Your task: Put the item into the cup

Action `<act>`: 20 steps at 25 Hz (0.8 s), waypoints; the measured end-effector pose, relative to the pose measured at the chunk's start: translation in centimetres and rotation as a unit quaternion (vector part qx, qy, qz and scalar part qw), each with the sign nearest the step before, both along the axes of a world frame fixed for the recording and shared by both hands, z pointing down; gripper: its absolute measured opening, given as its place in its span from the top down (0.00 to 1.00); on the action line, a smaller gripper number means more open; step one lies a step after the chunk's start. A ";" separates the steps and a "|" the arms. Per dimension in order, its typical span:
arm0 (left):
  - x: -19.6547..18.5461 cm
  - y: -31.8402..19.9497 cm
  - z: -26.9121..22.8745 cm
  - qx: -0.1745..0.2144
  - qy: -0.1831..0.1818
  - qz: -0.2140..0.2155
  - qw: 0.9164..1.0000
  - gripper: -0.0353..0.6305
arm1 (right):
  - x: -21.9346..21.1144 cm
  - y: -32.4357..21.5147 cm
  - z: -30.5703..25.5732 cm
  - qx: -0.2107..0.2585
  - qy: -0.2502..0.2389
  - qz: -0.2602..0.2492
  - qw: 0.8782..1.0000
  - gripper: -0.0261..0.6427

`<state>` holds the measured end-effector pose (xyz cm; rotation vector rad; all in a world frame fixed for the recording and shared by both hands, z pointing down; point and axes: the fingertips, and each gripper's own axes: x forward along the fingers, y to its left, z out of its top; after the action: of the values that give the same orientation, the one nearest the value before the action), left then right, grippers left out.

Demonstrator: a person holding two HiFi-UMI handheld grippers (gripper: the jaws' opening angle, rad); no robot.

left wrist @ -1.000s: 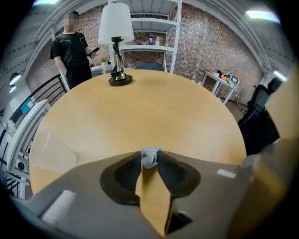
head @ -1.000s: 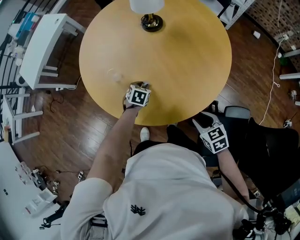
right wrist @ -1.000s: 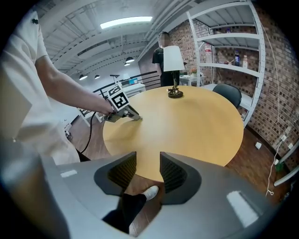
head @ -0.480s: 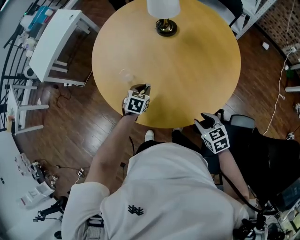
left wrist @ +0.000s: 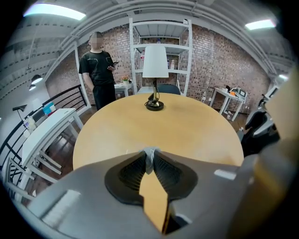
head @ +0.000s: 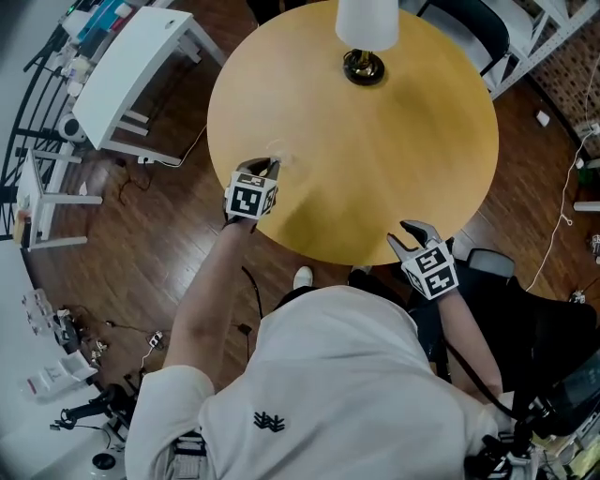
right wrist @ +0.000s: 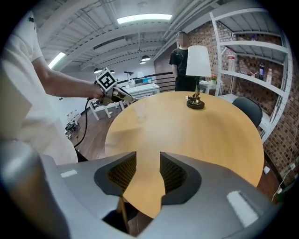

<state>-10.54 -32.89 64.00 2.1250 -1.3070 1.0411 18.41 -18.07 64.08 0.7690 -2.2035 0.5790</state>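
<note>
In the head view a clear cup (head: 279, 156), faint against the wood, stands near the left edge of the round wooden table (head: 394, 159). My left gripper (head: 265, 169) has its tips right beside the cup. The left gripper view shows its jaws shut on a small pale, translucent item (left wrist: 149, 157) pinched at the very tips; the cup itself is hidden there. My right gripper (head: 406, 236) hangs open at the table's near edge with nothing between its fingers (right wrist: 122, 172), and its view catches the left gripper (right wrist: 111, 92) far off at the table's left.
A table lamp with a white shade (head: 366, 26) stands at the far side of the table. A white desk (head: 141, 66) is on the floor to the left and a dark chair (head: 487, 262) to the right. A person (left wrist: 98, 70) stands beyond the table beside white shelves (left wrist: 161, 46).
My left gripper has travelled left along the table edge to the clear cup, its jaws closing on the small item. The right gripper has hardly moved.
</note>
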 end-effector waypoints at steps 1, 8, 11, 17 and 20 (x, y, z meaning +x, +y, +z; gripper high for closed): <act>-0.3 -0.3 -0.1 -0.001 -0.001 0.002 1.000 0.90 | -0.5 -0.4 -0.2 0.001 0.001 -0.004 1.000 0.72; -1.7 -2.3 1.2 -0.023 -0.019 0.029 0.999 0.89 | -3.0 -1.1 -0.8 0.005 0.005 -0.016 1.000 0.72; -1.9 -2.8 2.1 -0.032 -0.029 0.039 0.998 0.89 | -2.7 -0.8 -0.4 -0.002 0.007 -0.009 1.000 0.72; -1.7 -3.4 3.9 -0.051 -0.052 0.068 0.995 0.84 | -1.6 -0.5 -0.1 -0.011 0.010 0.010 1.000 0.72; -1.3 -3.5 4.3 -0.053 -0.052 0.065 0.995 0.77 | -1.1 -0.2 0.2 -0.016 0.011 0.016 1.000 0.72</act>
<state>-11.88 -36.39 68.27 2.1236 -1.1452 1.2616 17.27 -18.26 64.31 0.7908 -2.1601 0.6177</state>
